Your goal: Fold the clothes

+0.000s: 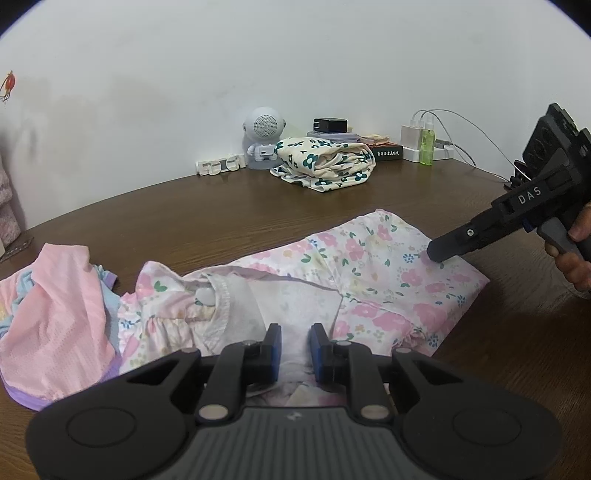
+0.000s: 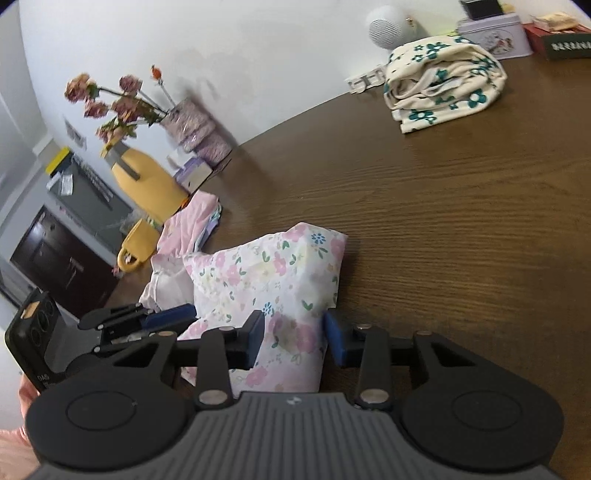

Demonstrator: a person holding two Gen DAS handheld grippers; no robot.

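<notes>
**Two grabbers on a flowery top**

A pink flowery top (image 1: 369, 280) lies half folded on the brown desk (image 1: 221, 218), close to the near edge. The right gripper (image 2: 295, 339) comes in from the desk's right side. Its two blue pads squeeze a bunched-up bit of the top between them. The left gripper (image 1: 295, 343) sits low over the top's neck end. Its pads stand close together with pale cloth between them, but I cannot tell if they pinch it.

A pink top with tiny holes (image 1: 55, 314) lies in a heap by the desk's left edge, touching the flowery one.

Along the back edge, by the wall, a cream cloth with green flowers (image 1: 325, 162) is folded up. Behind it stands a pale purple tin (image 2: 491, 37) with its lid on and a black box (image 2: 480, 9) on top. A green spray bottle (image 1: 428, 142) stands near the back right corner. At the back left corner a purple vase (image 2: 192, 118) holds dry pink flowers (image 2: 110, 99)
</notes>
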